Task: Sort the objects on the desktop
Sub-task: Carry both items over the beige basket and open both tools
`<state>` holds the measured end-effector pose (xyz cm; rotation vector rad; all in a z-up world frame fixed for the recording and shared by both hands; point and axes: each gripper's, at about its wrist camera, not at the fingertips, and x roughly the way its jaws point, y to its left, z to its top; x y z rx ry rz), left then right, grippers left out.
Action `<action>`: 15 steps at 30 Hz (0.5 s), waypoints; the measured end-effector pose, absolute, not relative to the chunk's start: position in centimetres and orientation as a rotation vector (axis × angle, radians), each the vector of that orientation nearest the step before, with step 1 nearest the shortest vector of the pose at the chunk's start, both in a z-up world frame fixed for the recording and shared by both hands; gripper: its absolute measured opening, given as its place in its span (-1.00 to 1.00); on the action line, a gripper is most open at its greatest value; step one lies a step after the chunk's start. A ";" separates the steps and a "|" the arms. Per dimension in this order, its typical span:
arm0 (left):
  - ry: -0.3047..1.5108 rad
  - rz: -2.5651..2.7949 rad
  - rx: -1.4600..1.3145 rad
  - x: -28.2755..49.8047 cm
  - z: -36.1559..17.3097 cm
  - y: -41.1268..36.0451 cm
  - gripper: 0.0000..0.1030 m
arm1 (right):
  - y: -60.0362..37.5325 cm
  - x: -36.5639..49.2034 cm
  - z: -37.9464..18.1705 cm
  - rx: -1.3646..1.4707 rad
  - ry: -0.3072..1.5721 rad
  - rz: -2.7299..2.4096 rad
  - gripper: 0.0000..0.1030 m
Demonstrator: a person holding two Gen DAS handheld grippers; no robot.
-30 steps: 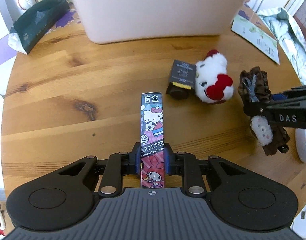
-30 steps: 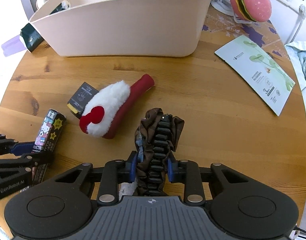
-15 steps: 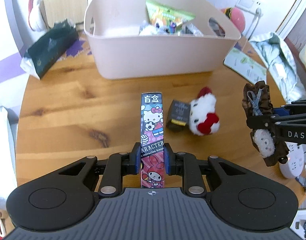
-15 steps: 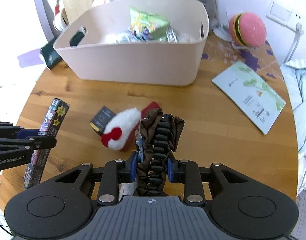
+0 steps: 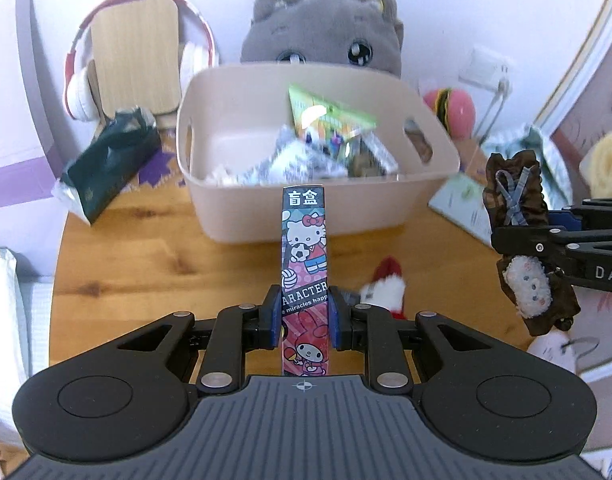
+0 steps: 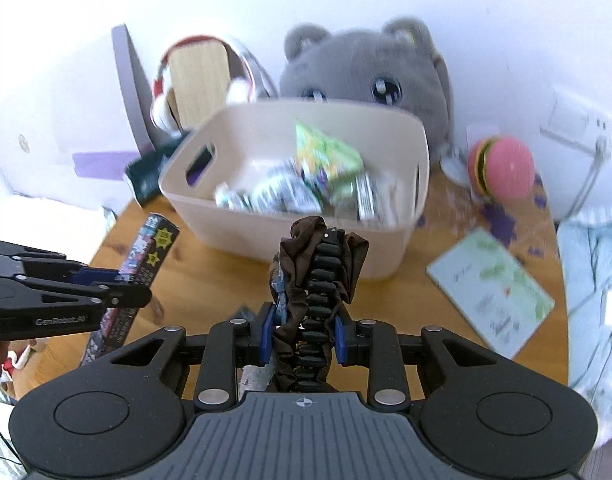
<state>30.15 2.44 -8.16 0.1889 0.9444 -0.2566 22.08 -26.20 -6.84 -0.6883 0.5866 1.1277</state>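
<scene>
Both grippers have risen since the earlier frame, bringing the beige bin's (image 5: 306, 216) inside into view. Left gripper (image 5: 304, 316) pinches a tall cartoon blind box (image 5: 304, 248) upright, above the wooden table (image 5: 146, 264), near the bin's front wall. Right gripper (image 6: 304, 332) clamps a brown hair claw (image 6: 319, 276) wrapped in ruffled fabric. A white-and-red plush (image 5: 383, 292) lies on the table below.

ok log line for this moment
left gripper: shut on box | right gripper: shut on scrunchie | bin: ahead
</scene>
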 end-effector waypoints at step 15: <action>0.780 -0.262 0.251 35.6 -3.4 0.0 -0.56 | -22.7 21.7 -0.8 -0.650 0.384 1.216 -0.48</action>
